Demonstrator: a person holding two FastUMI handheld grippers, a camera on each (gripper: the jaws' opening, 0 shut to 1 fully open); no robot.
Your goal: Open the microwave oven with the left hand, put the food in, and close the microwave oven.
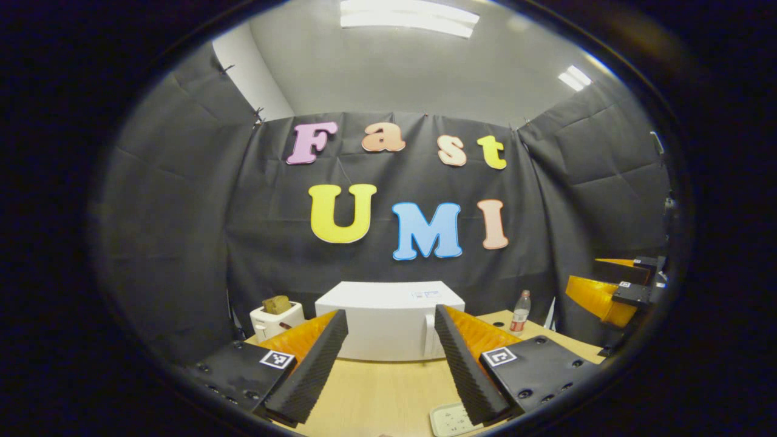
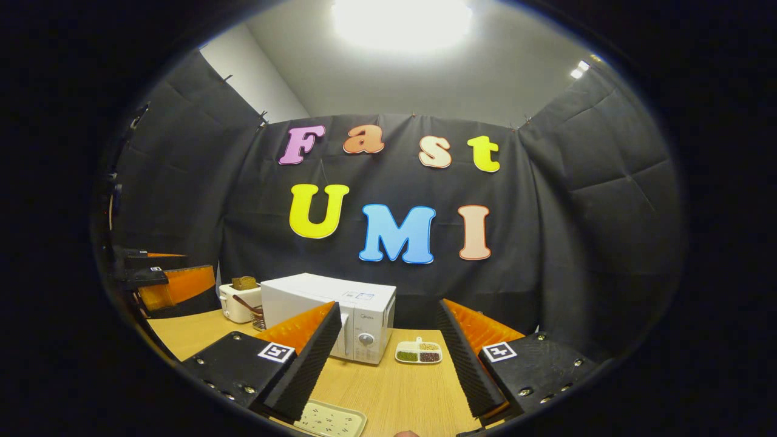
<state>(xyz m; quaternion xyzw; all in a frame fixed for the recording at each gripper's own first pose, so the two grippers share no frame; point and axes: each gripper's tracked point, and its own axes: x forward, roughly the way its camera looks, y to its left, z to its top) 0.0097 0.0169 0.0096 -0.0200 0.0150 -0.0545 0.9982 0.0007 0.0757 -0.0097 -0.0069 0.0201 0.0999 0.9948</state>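
**Microwave shut, both tools spread**

White microwave oven (image 1: pixel 388 321) stands at the tabletop's (image 1: pixel 376 388) far edge, door closed. Toaster (image 1: pixel 276 318) sits just beside it; a bottle (image 1: pixel 520 312) near the far corner. Divided food dish (image 2: pixel 418 351) lies near the microwave's front. Left tool (image 1: pixel 388 364) spread, empty. Right tool (image 2: pixel 388 364) spread, empty, above a patterned tray (image 2: pixel 331 419).

a mock kitchen booth: microwave (image 2: pixel 331 315) and toaster (image 2: pixel 240 301) on a cloth-walled wooden table (image 2: pixel 388 388).
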